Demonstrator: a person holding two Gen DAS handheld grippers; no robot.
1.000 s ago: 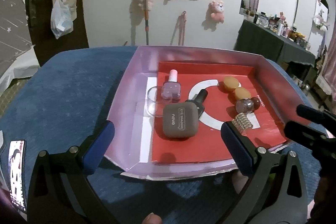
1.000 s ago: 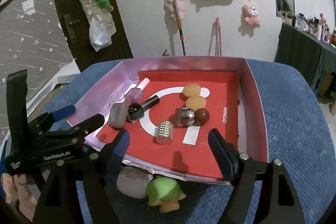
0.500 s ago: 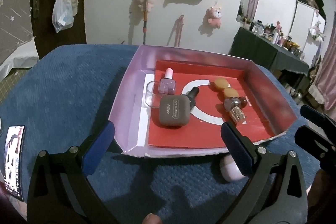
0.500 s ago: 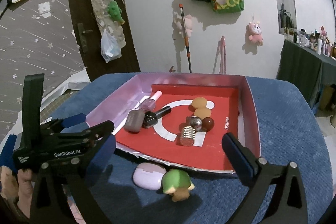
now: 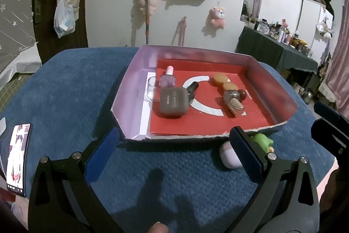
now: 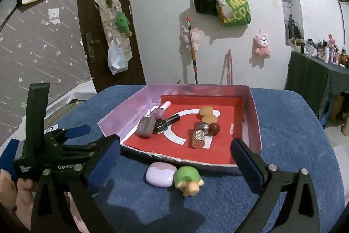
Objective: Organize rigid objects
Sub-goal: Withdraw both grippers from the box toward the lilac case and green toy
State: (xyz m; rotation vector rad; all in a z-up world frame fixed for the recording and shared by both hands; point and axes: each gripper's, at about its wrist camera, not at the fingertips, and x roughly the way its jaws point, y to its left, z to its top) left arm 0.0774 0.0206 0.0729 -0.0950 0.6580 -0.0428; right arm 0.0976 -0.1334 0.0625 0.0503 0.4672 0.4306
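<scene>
Each hand-held black plastic two-finger gripper (image 6: 175, 155) had triangular cut-out arms, silver screws and blue ribbed pads (image 6: 104, 162); the left one (image 5: 174, 155) bore white "GenRob" lettering.

Blue textured table cover (image 6: 283, 134) carries a shallow pink-walled box (image 6: 254, 115). At the box's 6 o'clock: lilac case (image 6: 160, 175) touching green turtle figure (image 6: 188, 179). Phone (image 5: 17, 156) at 9 o'clock.

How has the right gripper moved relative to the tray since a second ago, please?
Yes. The right gripper has backed away from the tray: the lilac case and green-capped toy, earlier at its fingertips, now lie clear ahead. Its jaws just opened, nothing between.
</scene>
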